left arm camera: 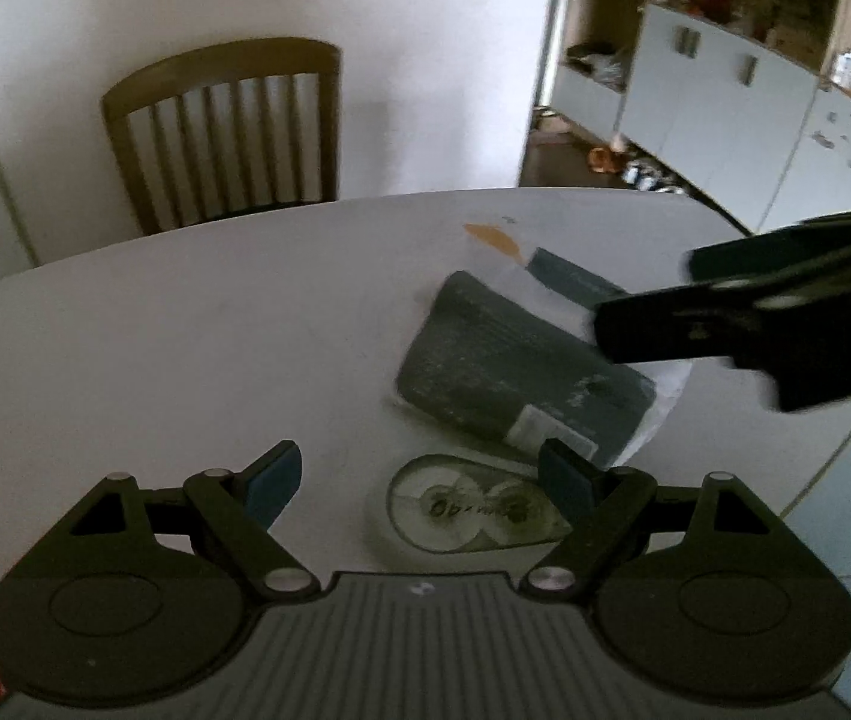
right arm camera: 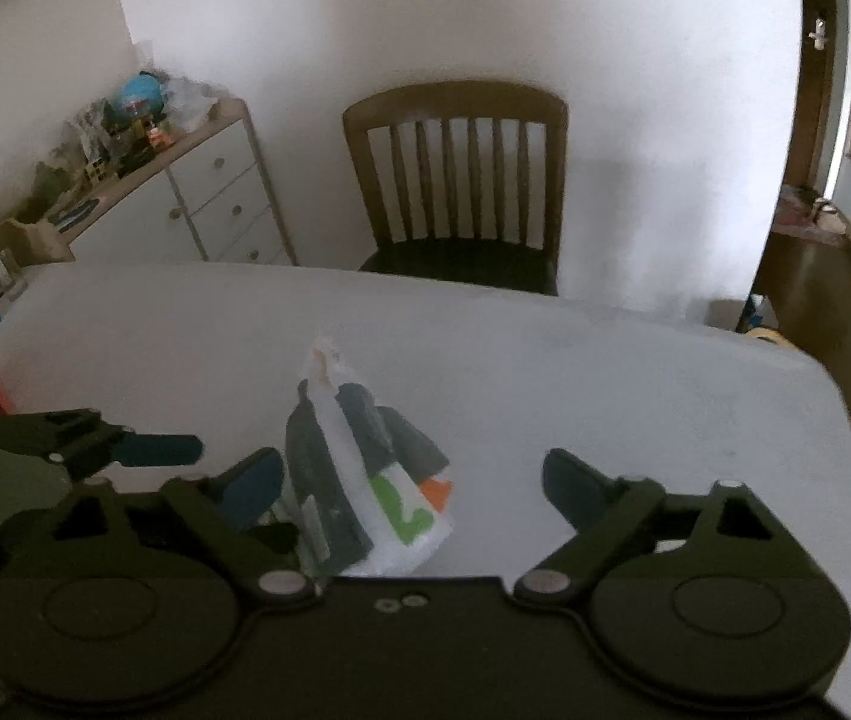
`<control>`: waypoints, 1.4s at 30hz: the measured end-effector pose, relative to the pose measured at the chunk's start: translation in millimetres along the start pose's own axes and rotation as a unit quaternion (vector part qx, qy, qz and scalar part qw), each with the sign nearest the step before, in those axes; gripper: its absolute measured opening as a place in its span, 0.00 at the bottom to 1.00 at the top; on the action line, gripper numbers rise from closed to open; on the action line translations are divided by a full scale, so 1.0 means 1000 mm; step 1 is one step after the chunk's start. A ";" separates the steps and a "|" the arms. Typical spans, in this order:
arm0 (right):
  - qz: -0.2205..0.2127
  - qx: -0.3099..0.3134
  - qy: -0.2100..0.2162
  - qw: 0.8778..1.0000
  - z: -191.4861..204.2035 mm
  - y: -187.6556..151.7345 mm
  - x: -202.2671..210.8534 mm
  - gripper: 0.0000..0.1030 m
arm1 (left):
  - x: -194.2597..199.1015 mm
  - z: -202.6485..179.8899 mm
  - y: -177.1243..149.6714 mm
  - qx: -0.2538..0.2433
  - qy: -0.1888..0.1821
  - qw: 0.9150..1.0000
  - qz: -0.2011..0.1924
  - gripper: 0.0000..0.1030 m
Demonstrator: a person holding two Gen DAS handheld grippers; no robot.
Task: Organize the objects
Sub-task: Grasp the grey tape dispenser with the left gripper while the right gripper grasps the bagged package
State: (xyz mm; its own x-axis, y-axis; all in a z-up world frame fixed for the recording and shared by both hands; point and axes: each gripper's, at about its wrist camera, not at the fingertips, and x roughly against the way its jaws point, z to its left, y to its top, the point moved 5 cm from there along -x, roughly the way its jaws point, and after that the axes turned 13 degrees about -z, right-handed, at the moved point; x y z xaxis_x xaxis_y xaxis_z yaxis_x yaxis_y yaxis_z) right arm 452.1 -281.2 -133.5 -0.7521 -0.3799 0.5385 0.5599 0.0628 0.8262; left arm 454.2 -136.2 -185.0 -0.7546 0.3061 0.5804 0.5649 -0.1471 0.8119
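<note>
While both grippers, left gripper (left arm camera: 419, 483) and right gripper (right arm camera: 413, 483), are hovering with fingers spread and empty, the dark packet (left arm camera: 515, 372) is lying unsorted mid-desk (left arm camera: 185, 330); organizing is barely beginning.

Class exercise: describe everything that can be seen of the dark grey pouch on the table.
The dark grey pouch is flat, roughly rectangular with rounded corners, and looks like soft textured fabric. A pale label sits near its closer end. It lies on the white table, partly over a white packet, beside a clear oval case. Neither claw touches it.
</note>
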 end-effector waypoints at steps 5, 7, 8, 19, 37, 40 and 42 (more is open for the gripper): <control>0.028 -0.025 0.013 0.999 0.000 -0.003 -0.024 0.74 | -0.006 0.004 -0.003 0.022 -0.040 0.999 0.002 0.84; 0.036 -0.033 0.019 0.999 0.002 -0.004 -0.032 0.69 | -0.005 0.001 -0.006 0.026 -0.064 0.998 0.003 0.84; 0.041 -0.038 0.025 0.998 0.003 -0.005 -0.035 0.62 | -0.005 -0.001 -0.008 0.027 -0.071 0.997 0.003 0.84; 0.050 -0.022 0.054 0.997 0.015 -0.011 -0.034 0.32 | 0.007 -0.020 -0.022 0.007 -0.115 0.993 0.010 0.84; 0.046 -0.009 0.015 0.999 -0.011 -0.040 0.032 0.19 | 0.044 -0.082 -0.054 -0.086 -0.188 0.978 0.030 0.84; 0.049 -0.013 -0.002 0.999 -0.021 -0.046 0.047 0.18 | 0.043 -0.087 -0.049 -0.110 -0.180 0.977 0.017 0.84; 0.045 -0.022 -0.011 0.999 -0.028 -0.048 0.059 0.18 | 0.039 -0.089 -0.046 -0.125 -0.177 0.976 0.012 0.84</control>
State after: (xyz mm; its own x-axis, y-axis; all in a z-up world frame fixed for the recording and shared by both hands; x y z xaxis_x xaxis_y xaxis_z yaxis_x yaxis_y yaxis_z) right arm 391.0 -332.1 -145.9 -0.7057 -0.3538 0.6139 0.6398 0.0540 0.7666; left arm 369.1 -200.9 -194.8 -0.5546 0.5995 0.5771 0.4478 -0.3696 0.8142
